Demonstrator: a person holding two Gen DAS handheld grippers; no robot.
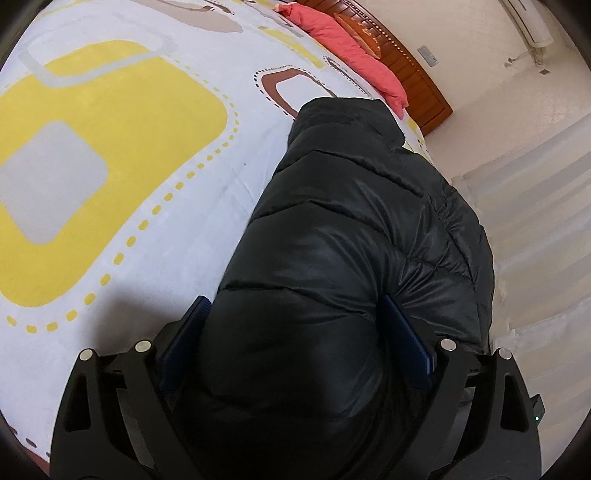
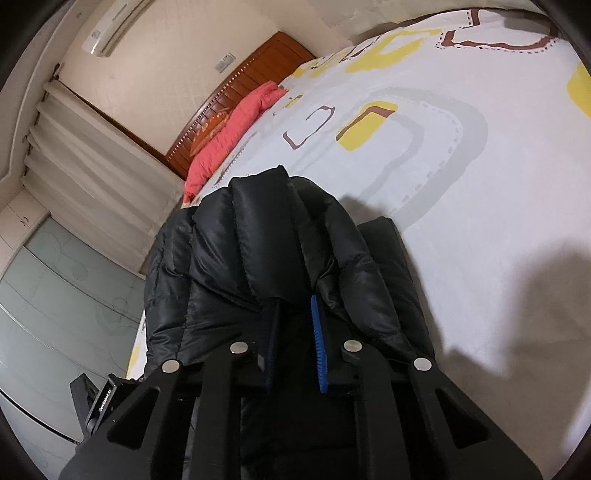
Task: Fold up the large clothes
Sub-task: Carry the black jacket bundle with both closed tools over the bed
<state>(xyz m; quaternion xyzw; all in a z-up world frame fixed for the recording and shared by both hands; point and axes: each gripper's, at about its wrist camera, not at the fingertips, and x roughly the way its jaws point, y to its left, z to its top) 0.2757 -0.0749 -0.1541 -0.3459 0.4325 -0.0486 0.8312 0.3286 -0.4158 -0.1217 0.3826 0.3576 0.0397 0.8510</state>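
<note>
Bedsheet [image 1: 147, 221] bears black jacket [image 1: 332, 240], bunched between both grippers' jaws.

You are looking across a bed [image 1: 147, 74] covered in a white sheet printed with yellow, grey and brown rounded squares, some edged with dotted lines. At its far end stands a reddish-brown wooden headboard [image 1: 417, 70] with a row of small pale studs along its top. A coral-pink quilted bundle [image 1: 351, 48] lies on the sheet against the headboard. Behind it you see a plain cream wall [image 2: 177, 62] with an air conditioner [image 2: 114, 27] mounted high up. Pale pleated curtains [image 2: 85, 155] hang beside the bed, and next to them stands a wardrobe with frosted glass doors [image 2: 55, 288]. Soft shadows fall on the sheet.
</note>
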